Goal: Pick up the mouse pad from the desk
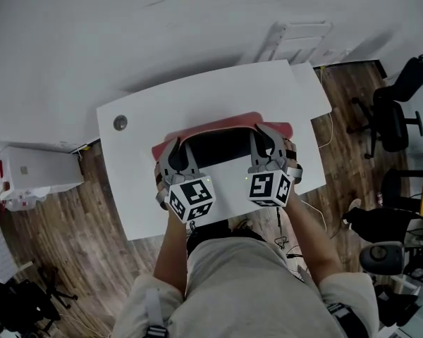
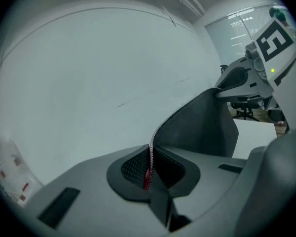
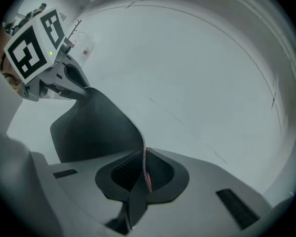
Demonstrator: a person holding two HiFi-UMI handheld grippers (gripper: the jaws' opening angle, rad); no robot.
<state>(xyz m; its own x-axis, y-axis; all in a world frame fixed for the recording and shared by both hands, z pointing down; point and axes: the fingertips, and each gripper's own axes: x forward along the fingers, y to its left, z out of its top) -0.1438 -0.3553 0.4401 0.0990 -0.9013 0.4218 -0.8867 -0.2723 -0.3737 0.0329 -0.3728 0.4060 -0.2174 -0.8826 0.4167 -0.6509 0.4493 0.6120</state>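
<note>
Head view: thin black mouse pad with red underside (image 1: 222, 143) hangs between left gripper (image 1: 175, 151) and right gripper (image 1: 262, 136), over white counter (image 1: 141, 182). Left gripper view: jaws clamped on pad edge. Right gripper view: jaws pinch opposite edge.

Right gripper (image 3: 144, 171) at lower centre, jaws pinched shut on thin edge of mouse pad (image 3: 96, 128). Pad's dark face sweeps to upper left, where left gripper (image 3: 80, 87) with marker cube (image 3: 32, 46) clamps its far edge. Pale wall (image 3: 202, 68) behind.
</note>
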